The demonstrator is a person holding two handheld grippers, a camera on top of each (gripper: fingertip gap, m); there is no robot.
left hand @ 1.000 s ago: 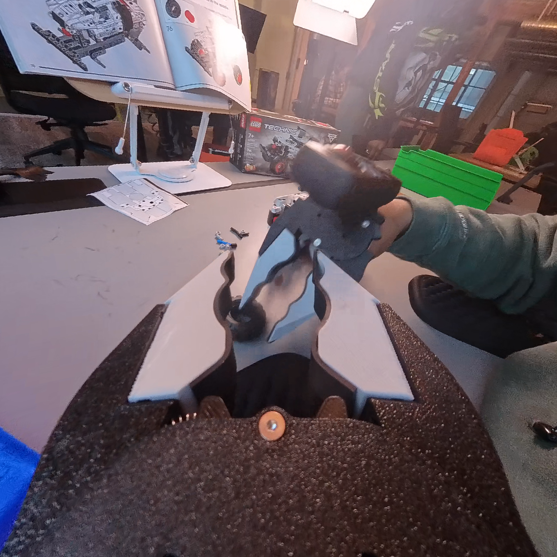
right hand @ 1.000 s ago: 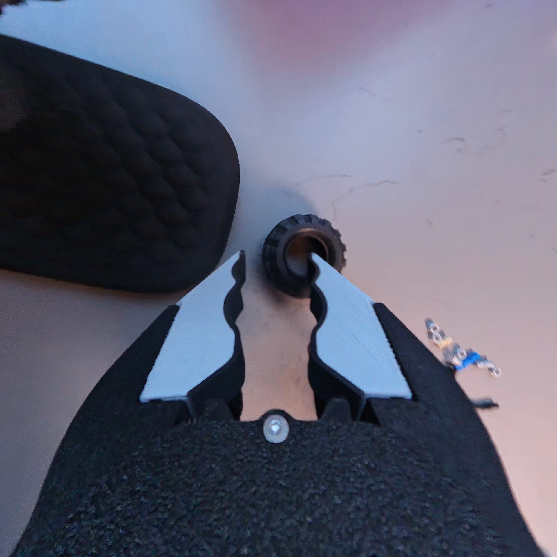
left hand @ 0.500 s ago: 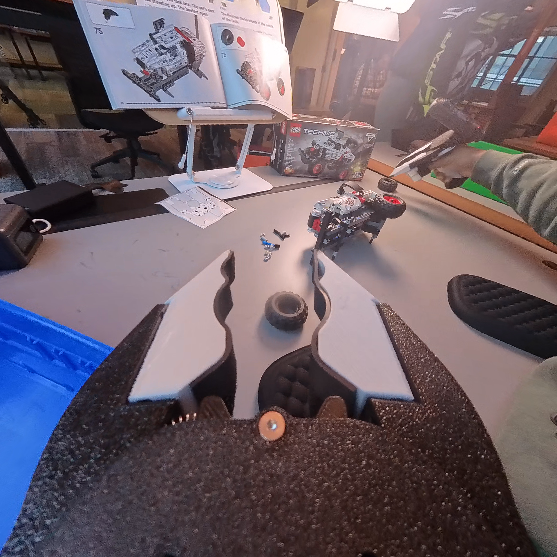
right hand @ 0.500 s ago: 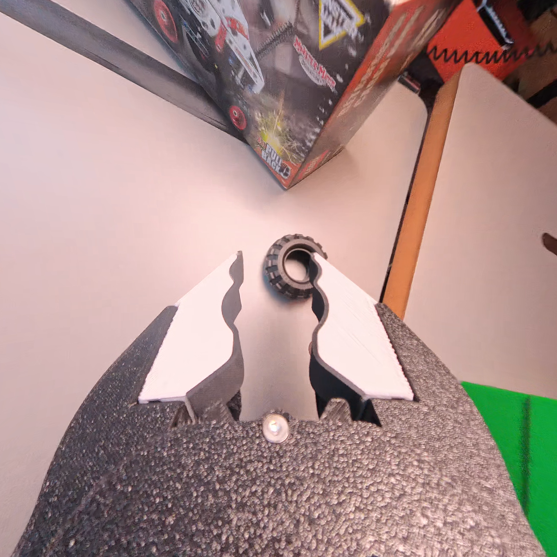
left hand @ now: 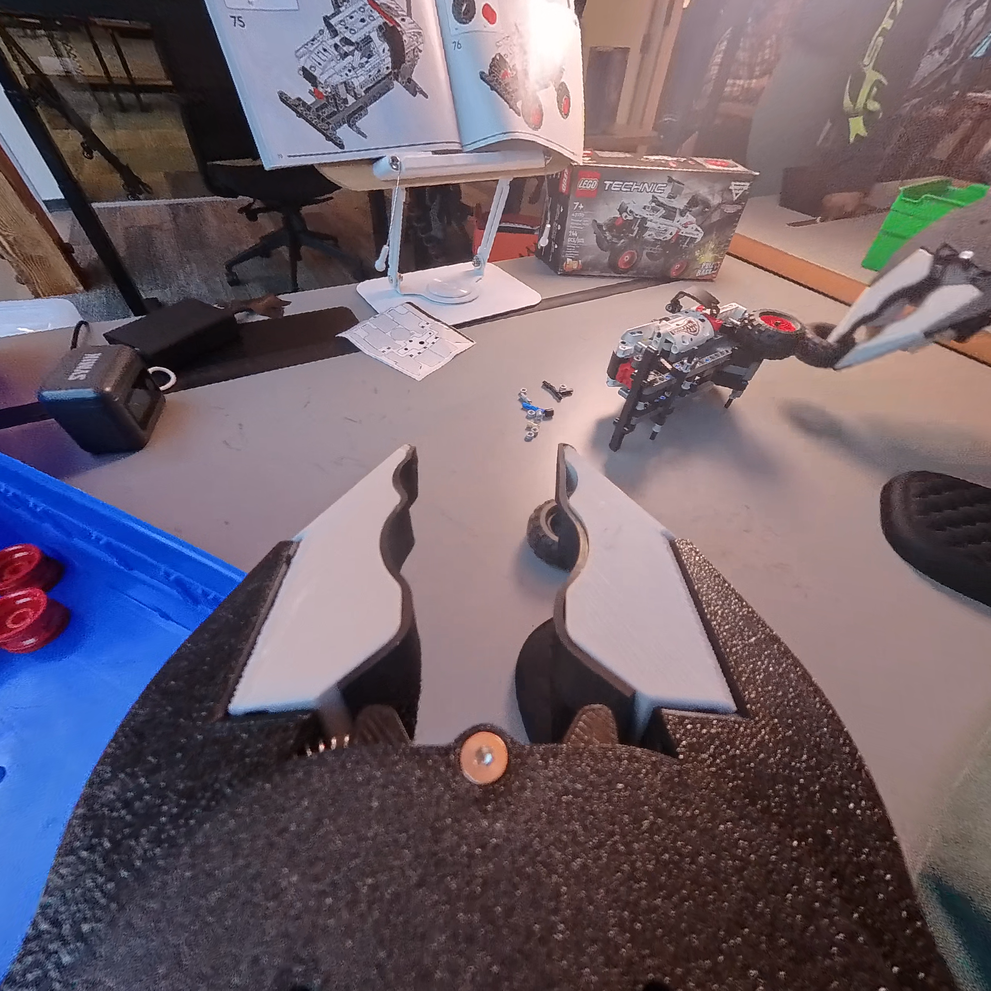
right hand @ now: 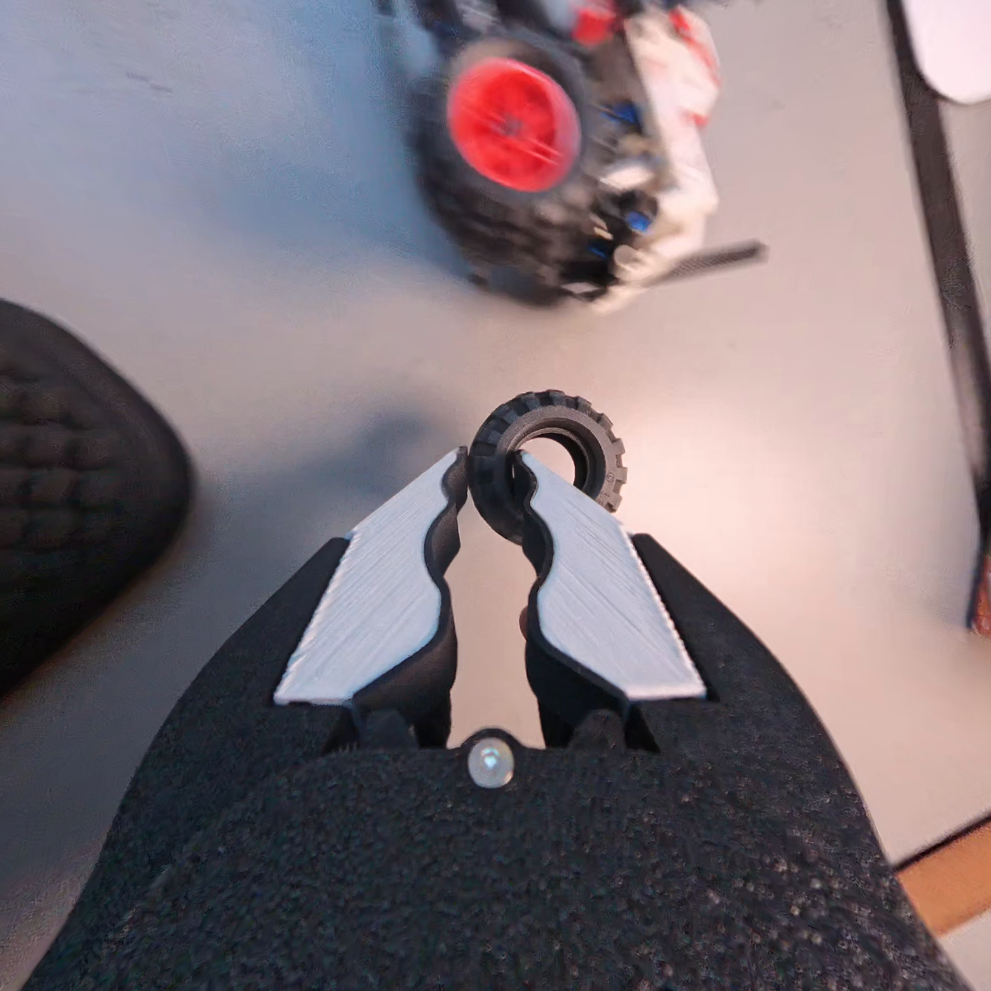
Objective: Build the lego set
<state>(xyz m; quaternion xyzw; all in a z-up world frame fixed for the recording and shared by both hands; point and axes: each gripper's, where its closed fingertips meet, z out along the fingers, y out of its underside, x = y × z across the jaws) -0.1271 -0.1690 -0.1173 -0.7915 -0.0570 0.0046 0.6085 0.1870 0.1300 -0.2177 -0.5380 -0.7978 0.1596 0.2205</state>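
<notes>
Two claws, two loose black tyres, one part-built truck on the desk.
Left to right: blue bin [left hand: 107, 616] with two red hubs [left hand: 24, 595]; left claw [left hand: 485, 461], fingers apart, one tyre [left hand: 547, 531] lying beside its right finger; truck [left hand: 692, 359] mid-desk; right claw [right hand: 490, 461] clamped on the second tyre [right hand: 584, 434], near the truck's red wheel [right hand: 512, 123].

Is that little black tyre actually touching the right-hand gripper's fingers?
Touching. The right wrist view shows the right gripper pinching the black tyre's wall: one finger pokes through its hole, the other presses its tread, holding it above the table.
</notes>
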